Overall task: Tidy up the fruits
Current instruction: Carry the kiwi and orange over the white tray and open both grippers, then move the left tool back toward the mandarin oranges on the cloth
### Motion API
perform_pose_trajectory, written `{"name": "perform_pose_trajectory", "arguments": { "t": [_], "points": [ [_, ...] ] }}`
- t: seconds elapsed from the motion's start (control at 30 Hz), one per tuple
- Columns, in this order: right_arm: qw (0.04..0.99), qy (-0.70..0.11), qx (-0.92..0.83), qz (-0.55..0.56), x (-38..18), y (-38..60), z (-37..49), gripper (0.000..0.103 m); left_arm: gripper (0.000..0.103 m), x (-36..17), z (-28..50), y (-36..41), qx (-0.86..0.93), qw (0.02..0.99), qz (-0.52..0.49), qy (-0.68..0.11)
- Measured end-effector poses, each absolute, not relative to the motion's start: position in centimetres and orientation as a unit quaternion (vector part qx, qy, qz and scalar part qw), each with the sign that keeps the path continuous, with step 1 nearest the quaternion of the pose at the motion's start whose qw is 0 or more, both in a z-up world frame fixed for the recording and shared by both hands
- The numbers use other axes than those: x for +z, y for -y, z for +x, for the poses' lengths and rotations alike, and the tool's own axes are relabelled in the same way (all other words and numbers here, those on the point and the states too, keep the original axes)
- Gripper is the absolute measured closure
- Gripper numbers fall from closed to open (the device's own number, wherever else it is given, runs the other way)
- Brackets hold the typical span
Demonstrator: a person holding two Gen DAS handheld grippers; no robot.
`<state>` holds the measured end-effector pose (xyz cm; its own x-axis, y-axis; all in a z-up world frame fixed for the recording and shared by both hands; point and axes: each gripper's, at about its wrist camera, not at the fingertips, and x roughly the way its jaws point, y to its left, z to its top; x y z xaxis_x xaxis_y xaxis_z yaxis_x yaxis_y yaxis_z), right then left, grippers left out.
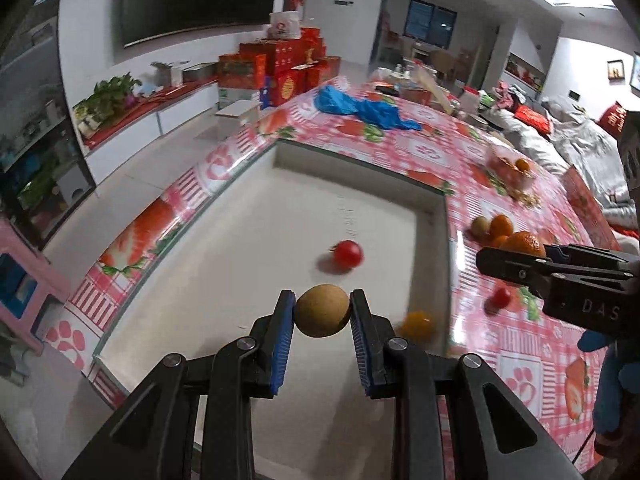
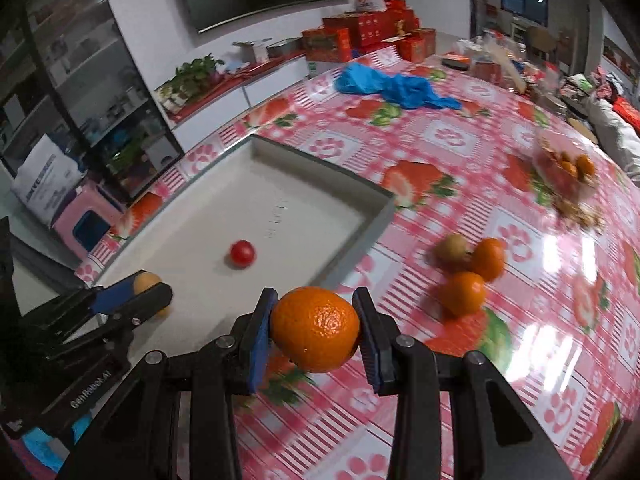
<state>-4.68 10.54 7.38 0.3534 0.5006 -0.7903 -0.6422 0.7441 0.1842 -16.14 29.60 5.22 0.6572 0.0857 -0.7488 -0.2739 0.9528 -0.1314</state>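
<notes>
My left gripper (image 1: 322,311) is shut on a small brown round fruit (image 1: 322,310) above the shallow white tray (image 1: 256,216). A red cherry tomato (image 1: 348,254) lies inside the tray, and a small orange fruit (image 1: 418,324) sits by its right wall. My right gripper (image 2: 316,330) is shut on an orange (image 2: 316,328) over the tablecloth just right of the tray (image 2: 360,216). Two more oranges (image 2: 462,292) and a brown fruit (image 2: 451,249) lie on the table to the right. A second cherry tomato (image 1: 500,298) rests on the cloth.
The table has a red and pink strawberry-print cloth (image 2: 460,140). A blue plastic bag (image 2: 392,86) lies at the far side. A clear bag with small oranges (image 2: 568,170) sits at the right. Red gift boxes (image 1: 280,68) stand beyond the table's far end.
</notes>
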Motion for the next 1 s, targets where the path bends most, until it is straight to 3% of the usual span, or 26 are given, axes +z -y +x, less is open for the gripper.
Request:
{"name": "perform_pose_trajectory", "arguments": {
  "t": [0.4,0.5,0.57,0.6,0.63,0.73,1.0],
  "points": [
    [0.793,-0.476,0.366,-0.105,4.9,-14.4,-5.0,0.060,0.073,3.5,-15.7,-31.1,0.116,0.893,-0.122,-0.417],
    [0.797,-0.470,0.363,-0.110,5.2,-14.5,-5.1,0.053,0.073,3.3,-15.7,-31.2,0.116,0.891,-0.126,-0.420],
    [0.799,-0.465,0.365,-0.109,5.5,-14.4,-5.2,0.042,0.065,3.1,-15.7,-31.2,0.116,0.889,-0.127,-0.424],
    [0.801,-0.462,0.366,-0.107,5.8,-14.2,-5.2,0.040,0.039,3.1,-15.9,-31.2,0.120,0.888,-0.128,-0.424],
    [0.801,-0.461,0.367,-0.106,5.9,-14.0,-5.3,0.036,0.020,3.2,-16.1,-31.2,0.126,0.890,-0.129,-0.419],
    [0.801,-0.461,0.367,-0.103,6.2,-13.4,-5.3,0.023,0.018,3.7,-16.6,-31.3,0.135,0.895,-0.134,-0.403],
    [0.804,-0.473,0.350,-0.085,6.0,-10.2,-4.6,0.017,0.018,3.5,-16.5,-31.2,0.139,0.886,-0.137,-0.421]
  ]
}}
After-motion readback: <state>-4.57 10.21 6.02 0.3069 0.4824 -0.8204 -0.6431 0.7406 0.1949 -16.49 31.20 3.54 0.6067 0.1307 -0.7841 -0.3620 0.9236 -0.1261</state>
